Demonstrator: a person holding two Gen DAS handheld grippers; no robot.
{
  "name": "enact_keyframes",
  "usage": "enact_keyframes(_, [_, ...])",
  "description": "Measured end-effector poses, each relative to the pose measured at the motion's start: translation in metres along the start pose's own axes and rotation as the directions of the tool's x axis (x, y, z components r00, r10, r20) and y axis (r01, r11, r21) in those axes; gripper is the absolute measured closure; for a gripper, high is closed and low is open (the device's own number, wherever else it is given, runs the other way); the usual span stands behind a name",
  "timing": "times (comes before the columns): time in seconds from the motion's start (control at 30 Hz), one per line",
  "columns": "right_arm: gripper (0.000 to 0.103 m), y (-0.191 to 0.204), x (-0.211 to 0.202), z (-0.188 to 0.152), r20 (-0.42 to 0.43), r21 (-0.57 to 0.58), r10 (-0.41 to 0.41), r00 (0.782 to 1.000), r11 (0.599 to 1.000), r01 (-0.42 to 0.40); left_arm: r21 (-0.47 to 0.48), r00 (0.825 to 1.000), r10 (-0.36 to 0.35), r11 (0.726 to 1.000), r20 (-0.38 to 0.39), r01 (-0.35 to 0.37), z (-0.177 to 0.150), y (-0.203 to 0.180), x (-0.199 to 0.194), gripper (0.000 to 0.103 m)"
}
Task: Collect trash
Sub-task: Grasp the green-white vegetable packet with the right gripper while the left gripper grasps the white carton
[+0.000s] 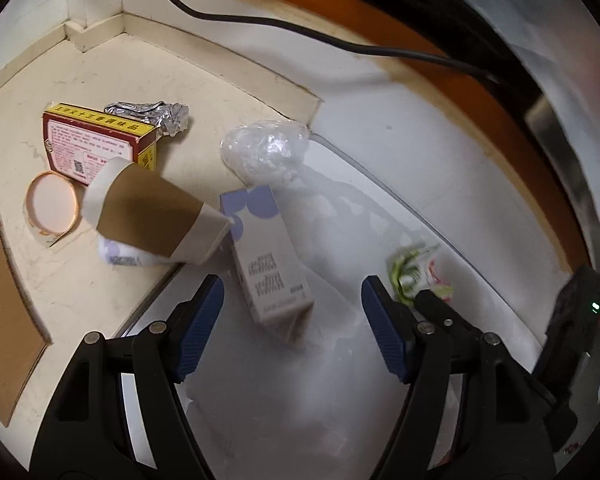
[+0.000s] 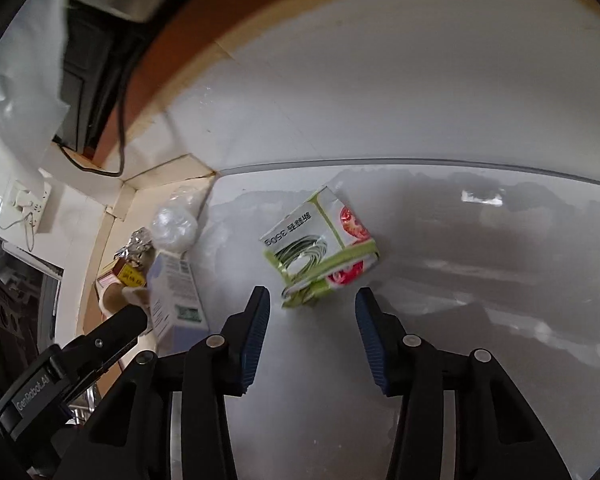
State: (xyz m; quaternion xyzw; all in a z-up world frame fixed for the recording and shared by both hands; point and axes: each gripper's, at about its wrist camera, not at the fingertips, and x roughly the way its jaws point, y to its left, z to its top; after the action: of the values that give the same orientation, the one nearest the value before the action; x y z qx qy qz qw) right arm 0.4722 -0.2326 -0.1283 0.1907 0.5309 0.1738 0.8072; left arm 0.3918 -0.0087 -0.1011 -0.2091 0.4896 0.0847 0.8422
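My left gripper is open, its blue pads on either side of a white and lilac carton that lies just past the fingertips on the glossy white surface. A brown paper cup lies tipped over at the carton's left. My right gripper is open above a crumpled green and white food wrapper, which lies just beyond its tips. That wrapper also shows in the left wrist view, with one right finger beside it. The left finger shows next to the carton.
On the cream counter lie a red and yellow box, crumpled foil, a round lid and a wad of clear plastic wrap. A black cable runs along the wooden rim at the back. A wall socket is at left.
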Motion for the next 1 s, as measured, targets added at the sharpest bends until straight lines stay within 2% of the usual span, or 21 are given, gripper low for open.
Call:
enact_keyframes(0.1, [0.059, 0.005, 0.006, 0.005, 0.016, -0.030, -0.007, 1.000, 1.000, 0.007, -0.009, 1.000, 0.028, 1.000, -0.006, -0.028, 0.003, -0.002, 0.015, 0.035])
enact_keyframes(0.2, [0.065, 0.008, 0.013, 0.011, 0.031, -0.045, -0.008, 0.999, 0.999, 0.009, -0.018, 0.999, 0.043, 0.999, -0.018, -0.044, 0.004, -0.002, 0.027, 0.040])
enact_keyframes(0.3, [0.070, 0.011, 0.018, 0.014, 0.040, -0.052, -0.023, 0.999, 0.998, 0.025, -0.029, 0.998, 0.055, 0.998, -0.036, -0.056, 0.006, -0.003, 0.039, 0.048])
enact_keyframes(0.37, [0.072, 0.011, 0.018, 0.014, 0.044, -0.048, -0.027, 0.999, 0.998, 0.030, -0.039, 0.998, 0.049, 0.998, -0.041, -0.051, 0.005, -0.003, 0.045, 0.057])
enact_keyframes(0.47, [0.077, 0.013, 0.018, 0.013, 0.053, -0.048, -0.034, 0.998, 0.998, 0.037, -0.037, 0.998, 0.046, 0.998, -0.037, -0.047, 0.003, -0.005, 0.050, 0.062])
enact_keyframes(0.53, [0.096, 0.012, 0.021, 0.013, 0.054, -0.048, -0.059, 0.997, 0.997, 0.061, -0.035, 0.999, 0.044, 0.998, -0.030, -0.045, 0.002, -0.007, 0.052, 0.064])
enact_keyframes(0.67, [0.098, 0.004, 0.019, 0.012, 0.064, -0.025, -0.031, 0.997, 0.999, 0.032, -0.013, 0.999, 0.030, 0.999, -0.020, -0.030, -0.002, -0.011, 0.049, 0.071])
enact_keyframes(1.0, [0.100, 0.007, -0.003, -0.004, 0.097, -0.051, -0.017, 0.995, 0.998, 0.022, 0.070, 1.000, -0.007, 0.998, -0.030, 0.009, -0.028, -0.018, 0.029, 0.072])
